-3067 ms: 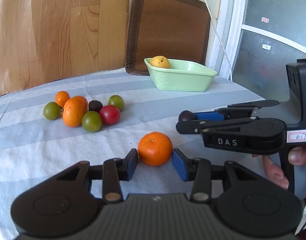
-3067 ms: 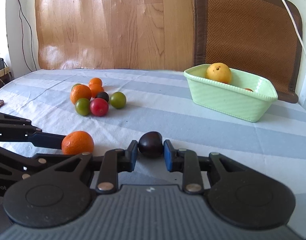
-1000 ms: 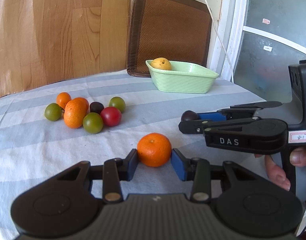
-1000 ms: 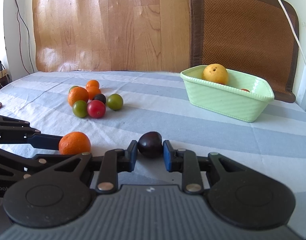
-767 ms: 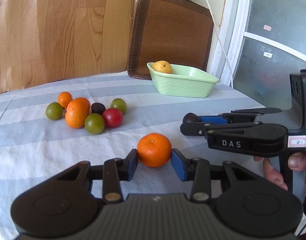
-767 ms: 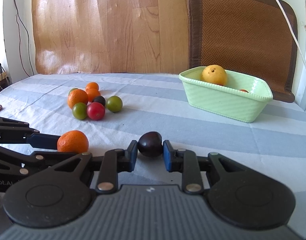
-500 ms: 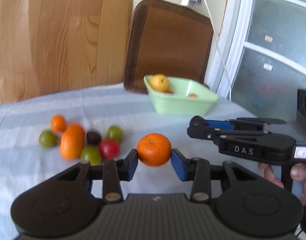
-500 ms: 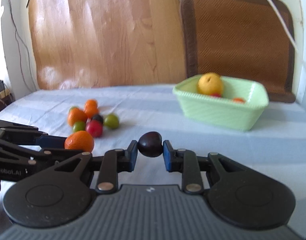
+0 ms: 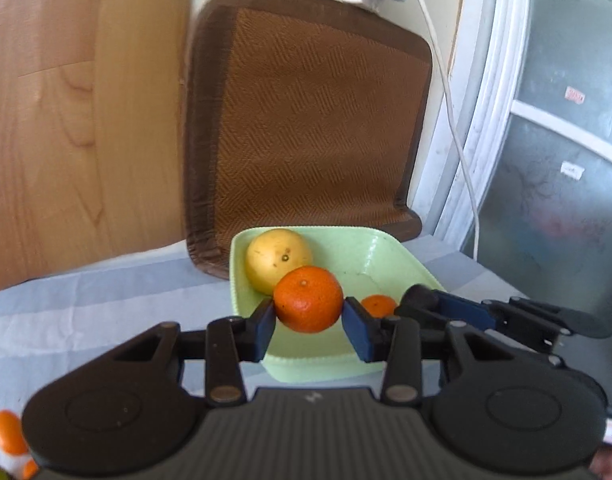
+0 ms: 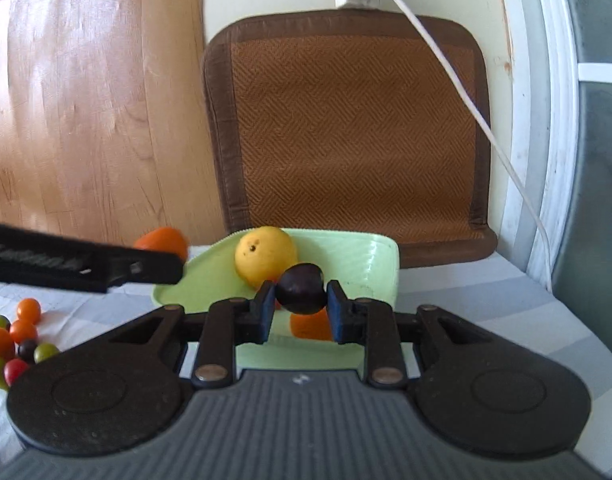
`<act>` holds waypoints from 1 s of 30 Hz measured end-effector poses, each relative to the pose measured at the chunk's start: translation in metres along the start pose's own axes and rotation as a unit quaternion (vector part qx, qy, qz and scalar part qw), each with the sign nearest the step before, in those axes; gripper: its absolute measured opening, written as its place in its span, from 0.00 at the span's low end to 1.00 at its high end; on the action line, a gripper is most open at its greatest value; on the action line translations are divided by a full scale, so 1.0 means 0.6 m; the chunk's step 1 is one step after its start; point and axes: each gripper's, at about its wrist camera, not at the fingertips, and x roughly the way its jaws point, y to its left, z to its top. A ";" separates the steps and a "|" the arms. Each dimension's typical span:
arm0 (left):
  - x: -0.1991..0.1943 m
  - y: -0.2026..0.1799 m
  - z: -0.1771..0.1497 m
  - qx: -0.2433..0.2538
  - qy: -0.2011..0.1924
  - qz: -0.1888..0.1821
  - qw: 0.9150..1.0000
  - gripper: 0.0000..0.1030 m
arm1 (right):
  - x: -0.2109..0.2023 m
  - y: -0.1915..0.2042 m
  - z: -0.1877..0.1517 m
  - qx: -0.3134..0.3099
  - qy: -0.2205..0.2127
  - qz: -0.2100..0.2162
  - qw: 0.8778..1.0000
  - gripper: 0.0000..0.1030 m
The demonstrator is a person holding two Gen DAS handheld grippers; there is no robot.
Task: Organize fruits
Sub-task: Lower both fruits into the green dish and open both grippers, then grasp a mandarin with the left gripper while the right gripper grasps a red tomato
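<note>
Hovering over bowl [image 9: 389, 248] rim: tangerine [image 9: 307, 299], plum [image 10: 300, 289].

Count, both views:
- Grippers: 2, the left gripper [image 9: 308, 322] and the right gripper [image 10: 300, 307].
- Bowl [image 10: 357, 258]: 1, green.
- Yellow fruit [image 10: 265, 255]: 1, in bowl.
- Mandarin [image 9: 308, 299]: 1, between left pads.
- Dark plum [image 10: 300, 288]: 1, between right pads.
- Small orange fruit [image 9: 379, 305] in bowl: 1.
- Loose fruit pile [image 10: 14, 344] on cloth: about 8; some hidden at frame edge.
</note>
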 end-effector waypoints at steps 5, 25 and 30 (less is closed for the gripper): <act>0.018 -0.007 -0.012 -0.008 0.010 0.018 1.000 0.46 | -0.005 -0.004 -0.005 0.002 -0.004 -0.006 1.000 0.51; -0.297 0.071 -0.234 0.017 -0.050 0.145 0.988 0.54 | -0.078 0.051 -0.035 0.052 -0.033 0.066 0.996 0.52; -0.298 0.117 -0.251 -0.026 -0.036 0.181 0.982 0.52 | -0.084 0.135 -0.052 -0.004 0.013 0.129 0.992 0.60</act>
